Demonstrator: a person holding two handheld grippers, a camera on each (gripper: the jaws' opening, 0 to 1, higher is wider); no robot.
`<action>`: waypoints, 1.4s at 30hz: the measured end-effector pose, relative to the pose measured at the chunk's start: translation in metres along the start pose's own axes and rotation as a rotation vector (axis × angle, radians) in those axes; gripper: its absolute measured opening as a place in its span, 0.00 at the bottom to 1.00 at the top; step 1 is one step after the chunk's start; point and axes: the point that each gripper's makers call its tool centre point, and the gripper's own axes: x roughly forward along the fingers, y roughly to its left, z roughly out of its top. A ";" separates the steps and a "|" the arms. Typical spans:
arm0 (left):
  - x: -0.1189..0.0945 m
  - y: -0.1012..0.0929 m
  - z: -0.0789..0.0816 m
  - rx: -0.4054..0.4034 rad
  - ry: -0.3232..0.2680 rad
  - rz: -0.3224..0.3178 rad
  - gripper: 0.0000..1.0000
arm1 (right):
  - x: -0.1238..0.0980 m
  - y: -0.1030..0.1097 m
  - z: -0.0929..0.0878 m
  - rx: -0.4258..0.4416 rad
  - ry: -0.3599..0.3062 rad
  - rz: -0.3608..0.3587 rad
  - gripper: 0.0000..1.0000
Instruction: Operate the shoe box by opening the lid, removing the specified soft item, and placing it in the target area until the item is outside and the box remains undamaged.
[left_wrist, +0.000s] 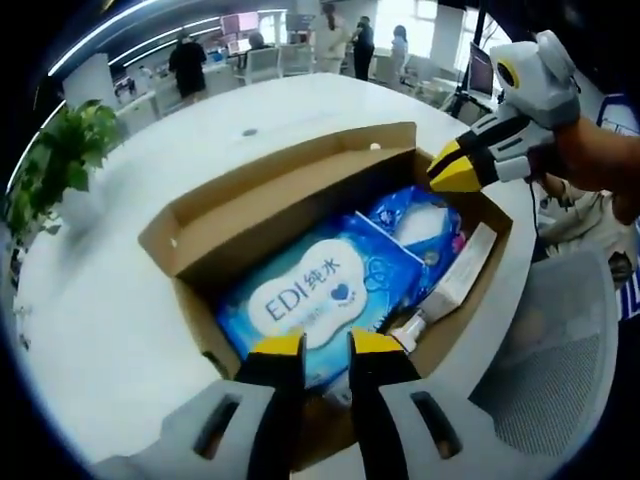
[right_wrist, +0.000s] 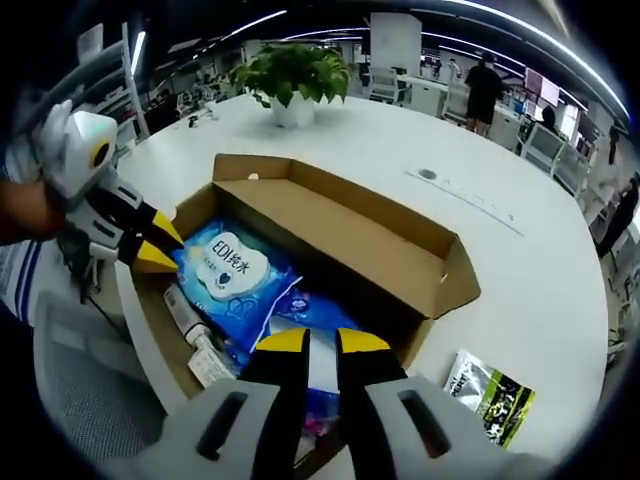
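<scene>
Matt brown cardboard box (left_wrist: 300, 190); glossy blue plastic wipes pack (left_wrist: 320, 290); smooth, glossy white table (right_wrist: 520, 270); shiny green sachet (right_wrist: 490, 392).

Both views close above open shoe box (left_wrist: 330, 250) (right_wrist: 320, 260) on desk (left_wrist: 110, 300) (right_wrist: 520, 250), looking down from opposite ends; box interior shared.

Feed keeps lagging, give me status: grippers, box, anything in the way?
Left gripper and right gripper nearly shut, empty, over the shoe box. Lid open; wipes pack inside. Tube lies beside it.
</scene>
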 end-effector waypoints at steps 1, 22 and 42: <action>-0.001 0.000 -0.001 -0.005 -0.001 -0.002 0.14 | 0.002 0.002 0.002 -0.004 0.000 0.005 0.09; 0.002 0.005 -0.020 -0.037 0.009 -0.025 0.12 | 0.043 0.032 0.010 -0.056 0.056 0.087 0.10; 0.008 0.004 -0.024 -0.046 0.012 -0.055 0.10 | 0.066 0.034 0.004 -0.033 0.101 0.120 0.10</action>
